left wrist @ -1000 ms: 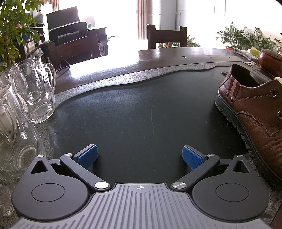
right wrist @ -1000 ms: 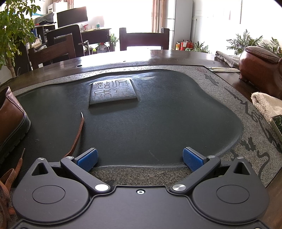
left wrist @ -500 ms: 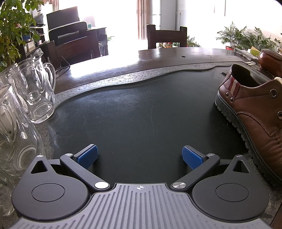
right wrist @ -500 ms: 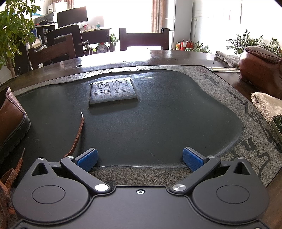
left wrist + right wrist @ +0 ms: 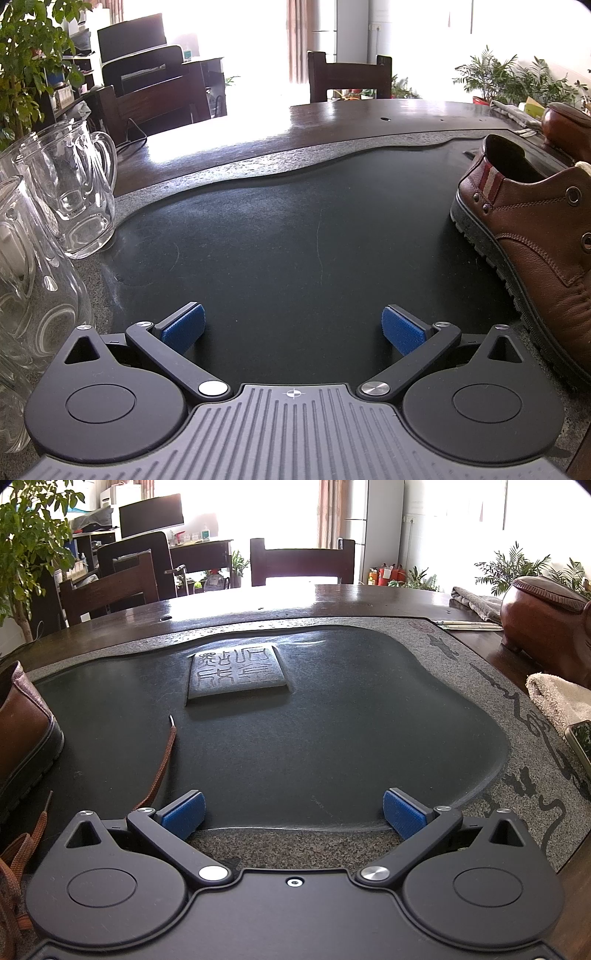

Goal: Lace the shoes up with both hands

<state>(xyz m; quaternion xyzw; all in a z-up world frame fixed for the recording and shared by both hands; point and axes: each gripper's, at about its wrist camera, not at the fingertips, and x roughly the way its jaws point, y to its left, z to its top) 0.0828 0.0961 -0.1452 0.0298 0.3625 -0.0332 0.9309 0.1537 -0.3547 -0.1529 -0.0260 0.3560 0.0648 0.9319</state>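
A brown leather shoe (image 5: 532,236) with metal eyelets lies on the dark stone tray at the right edge of the left wrist view; its heel also shows in the right wrist view (image 5: 22,731) at far left. A brown lace (image 5: 162,760) runs across the tray from beside the right gripper's left finger, and more lace (image 5: 14,853) lies bunched at the lower left. My left gripper (image 5: 293,328) is open and empty, left of the shoe. My right gripper (image 5: 293,810) is open and empty, right of the shoe and lace.
Glass mugs (image 5: 74,192) stand at the left by the left gripper. The dark stone tray (image 5: 332,738) has a raised carved block (image 5: 236,672). A white towel (image 5: 557,698), a phone edge (image 5: 580,738) and a brown wooden pot (image 5: 543,620) sit at the right. Chairs stand behind the table.
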